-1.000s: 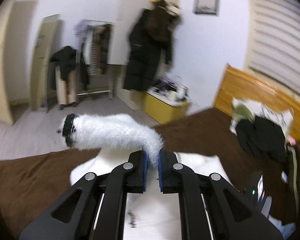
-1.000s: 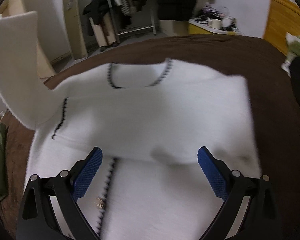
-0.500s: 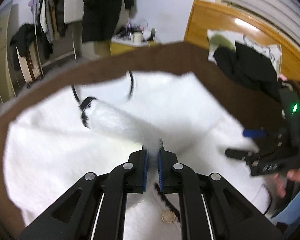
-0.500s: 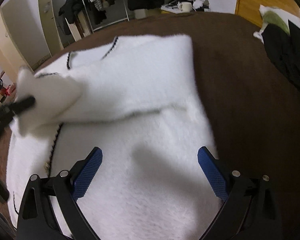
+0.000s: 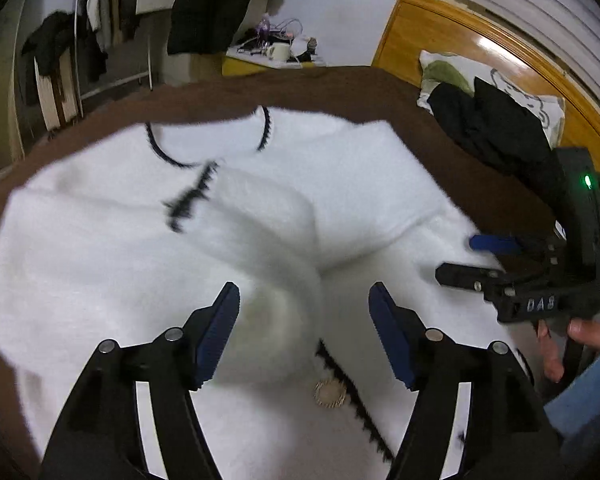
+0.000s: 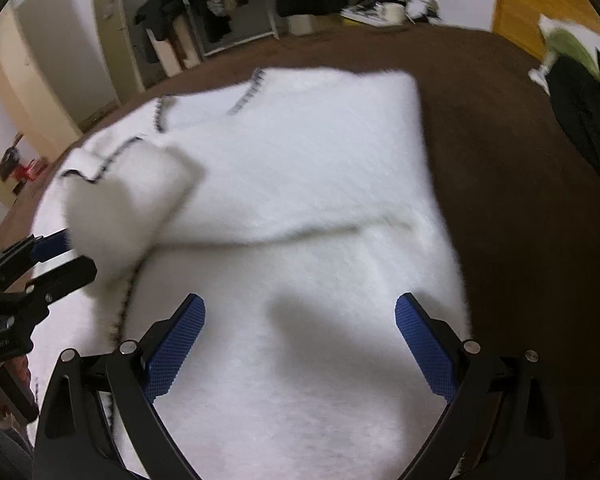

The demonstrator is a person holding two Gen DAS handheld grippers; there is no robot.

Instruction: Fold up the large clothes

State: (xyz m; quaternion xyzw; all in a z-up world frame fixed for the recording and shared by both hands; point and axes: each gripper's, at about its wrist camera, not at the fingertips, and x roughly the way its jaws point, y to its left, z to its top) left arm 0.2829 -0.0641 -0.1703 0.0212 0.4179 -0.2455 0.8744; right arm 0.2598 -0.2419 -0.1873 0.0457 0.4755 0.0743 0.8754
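A white fuzzy cardigan (image 5: 100,264) with black trim and a gold button (image 5: 330,392) lies flat on the brown bed; it also shows in the right wrist view (image 6: 320,160). Both sleeves are folded across its chest. The left sleeve (image 5: 276,264) lies bunched just ahead of my left gripper (image 5: 304,336), which is open and empty above it. My right gripper (image 6: 300,344) is open and empty over the lower body of the cardigan; it shows at the right of the left wrist view (image 5: 472,256).
The brown bedcover (image 6: 520,200) surrounds the cardigan. Black clothes (image 5: 500,136) and a pillow (image 5: 512,84) lie by the wooden headboard (image 5: 460,28) at the right. A yellow bedside table (image 5: 268,60) and a clothes rack (image 5: 100,32) stand beyond the bed.
My left gripper carried the sleeve down across the cardigan, then opened and let it go. The sleeve now rests on the cardigan's chest. My right gripper stayed open.
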